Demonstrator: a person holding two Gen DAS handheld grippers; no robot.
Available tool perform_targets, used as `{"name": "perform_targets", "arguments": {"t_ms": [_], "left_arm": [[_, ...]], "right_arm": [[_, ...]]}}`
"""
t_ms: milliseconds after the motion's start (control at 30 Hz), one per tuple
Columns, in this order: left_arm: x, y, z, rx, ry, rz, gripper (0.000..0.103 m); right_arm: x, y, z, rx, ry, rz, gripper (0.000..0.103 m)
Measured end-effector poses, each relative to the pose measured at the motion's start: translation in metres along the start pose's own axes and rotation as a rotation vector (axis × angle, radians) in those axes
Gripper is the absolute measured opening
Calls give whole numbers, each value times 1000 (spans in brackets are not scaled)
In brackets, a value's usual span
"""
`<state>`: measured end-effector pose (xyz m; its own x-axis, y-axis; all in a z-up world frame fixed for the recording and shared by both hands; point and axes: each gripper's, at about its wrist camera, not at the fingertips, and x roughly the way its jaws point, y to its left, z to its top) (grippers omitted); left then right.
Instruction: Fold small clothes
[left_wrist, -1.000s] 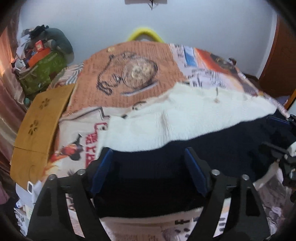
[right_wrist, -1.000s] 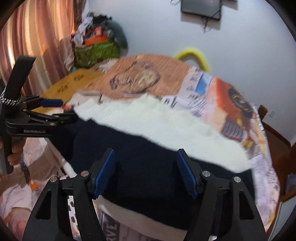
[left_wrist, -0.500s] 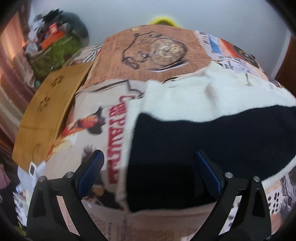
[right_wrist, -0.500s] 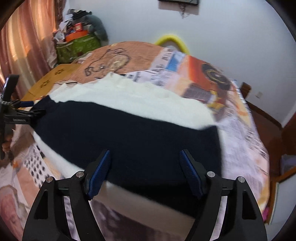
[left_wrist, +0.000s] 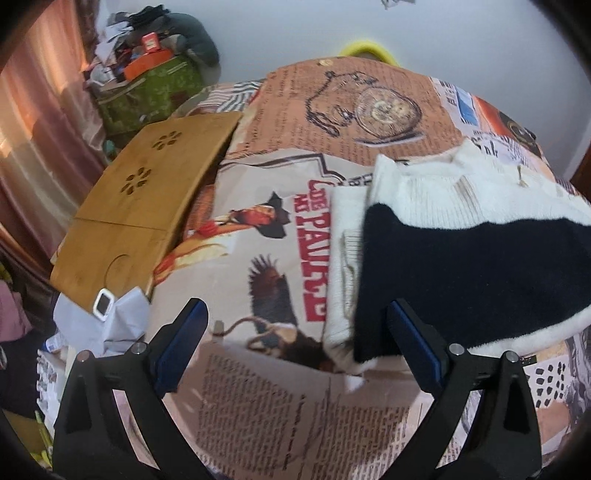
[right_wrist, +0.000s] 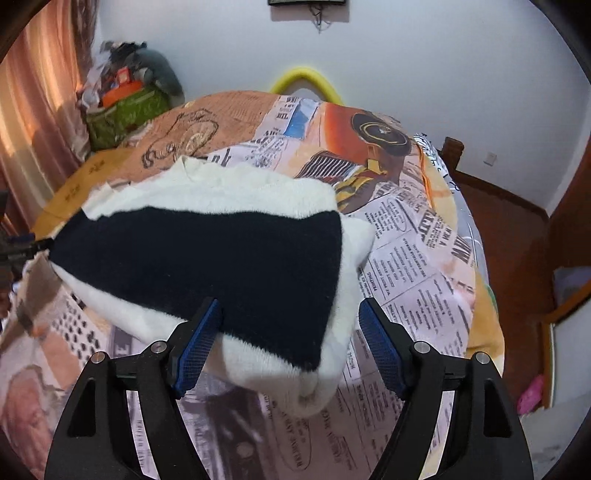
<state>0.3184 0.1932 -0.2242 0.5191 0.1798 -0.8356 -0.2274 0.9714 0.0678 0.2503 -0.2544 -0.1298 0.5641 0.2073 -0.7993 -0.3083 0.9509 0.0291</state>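
Note:
A small knit sweater (left_wrist: 472, 258), white with a wide navy band, lies folded on the newsprint-patterned bedspread (left_wrist: 266, 398). It shows in the right wrist view (right_wrist: 207, 258) too. My left gripper (left_wrist: 301, 347) is open and empty, just off the sweater's left end. My right gripper (right_wrist: 290, 339) is open and empty, its jaws either side of the sweater's near right corner, above it. The left gripper's tip shows at the far left edge of the right wrist view (right_wrist: 22, 243).
A wooden lap tray (left_wrist: 140, 214) lies on the bed's left side, with crumpled white paper (left_wrist: 99, 321) at its near corner. A green bag with clutter (left_wrist: 147, 92) stands by the curtain. A yellow hoop (right_wrist: 306, 79) rises behind the bed. The bed's right edge (right_wrist: 491, 332) drops to the floor.
Both grippers have let go of the sweater and drawn back toward its ends, the left one moving left. The sweater now lies folded on the bed.

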Motion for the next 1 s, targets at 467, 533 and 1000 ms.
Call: {"name": "perform_targets", "arguments": {"t_ms": [467,533,1000], "left_arm": [[-29,-10,-22,-183,55,-209,99],[-23,-20,-26,-174,82,-240,99],[35,-32,-23,-393,222,-502,95]], "right_arm": [[-25,68,41,-121,-179,96,79],[-12,81,40,-145,-159,110,79],[62,101,12,-153,20,186,80]]}}
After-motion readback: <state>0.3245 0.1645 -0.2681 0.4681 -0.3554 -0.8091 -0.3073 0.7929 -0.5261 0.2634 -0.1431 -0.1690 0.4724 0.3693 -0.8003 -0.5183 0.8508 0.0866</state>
